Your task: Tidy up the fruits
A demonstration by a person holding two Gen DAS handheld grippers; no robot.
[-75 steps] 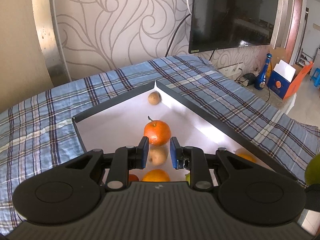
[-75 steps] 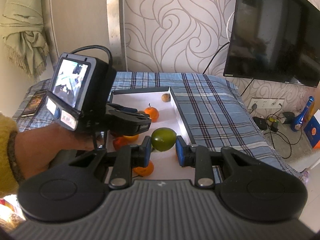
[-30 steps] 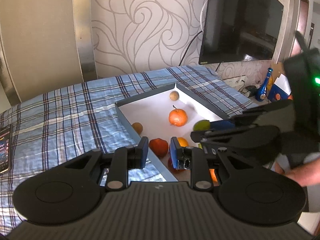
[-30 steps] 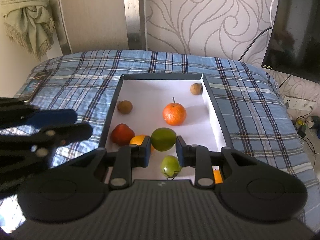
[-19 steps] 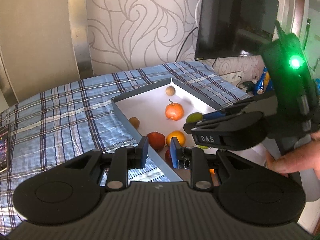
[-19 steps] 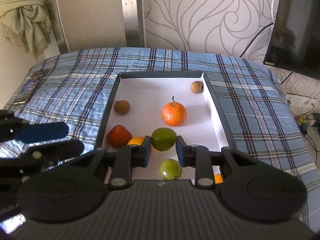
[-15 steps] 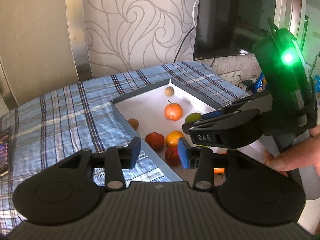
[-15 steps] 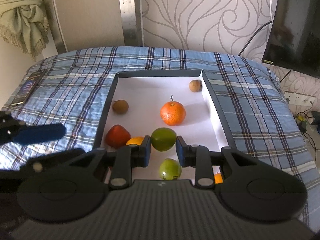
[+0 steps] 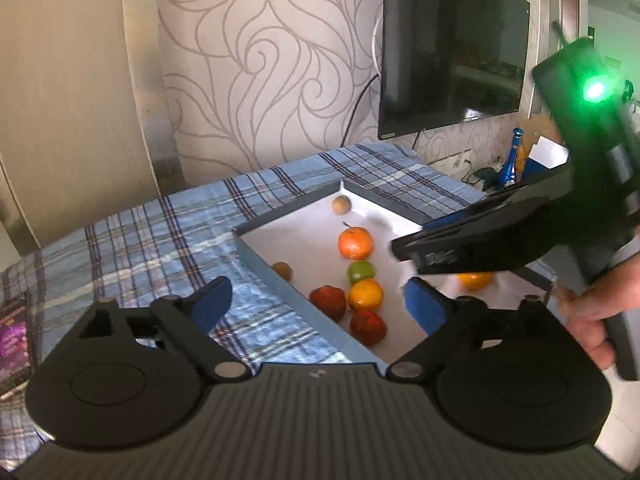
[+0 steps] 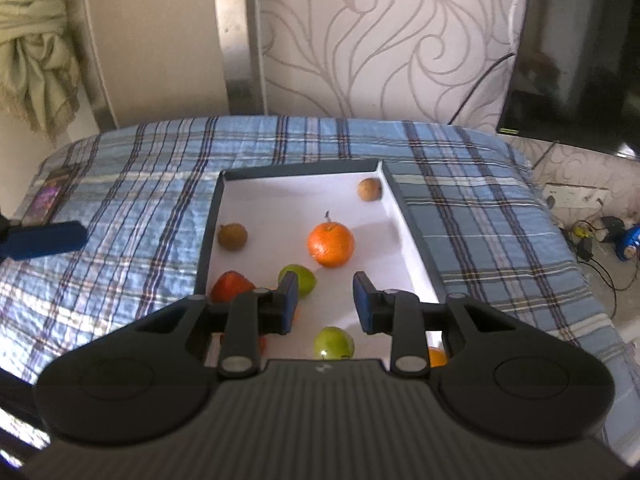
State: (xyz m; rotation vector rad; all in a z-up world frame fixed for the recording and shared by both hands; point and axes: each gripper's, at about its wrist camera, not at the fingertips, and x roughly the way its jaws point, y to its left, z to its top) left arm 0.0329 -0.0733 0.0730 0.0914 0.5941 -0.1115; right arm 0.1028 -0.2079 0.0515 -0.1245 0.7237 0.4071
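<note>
A dark-rimmed white tray [image 10: 412, 236] [image 9: 266, 270] lies on the plaid bed. In it are a stemmed orange [image 10: 331, 245] [image 9: 355, 243], a green lime [image 10: 300, 278] [image 9: 362, 272], a green apple [image 10: 333, 343], red fruits [image 10: 232, 286] [image 9: 328, 298] and two brown fruits [image 10: 232, 236]. My right gripper [image 10: 325, 298] hovers over the tray's near end, its jaws opening with nothing between them. The lime lies on the tray floor just behind its left finger. My left gripper [image 9: 316, 300] is over the tray's left rim, jaws opening wide and empty.
A phone [image 10: 48, 196] lies on the bed cover at the far left. A TV [image 9: 452, 60] hangs on the patterned wall. A blue bottle [image 9: 512, 160] and cables sit on the floor to the right. A hand [image 9: 600, 320] holds the right gripper's handle.
The right gripper let go of the green lime, which now rests on the tray floor. The left gripper's jaws went from shut to wide apart.
</note>
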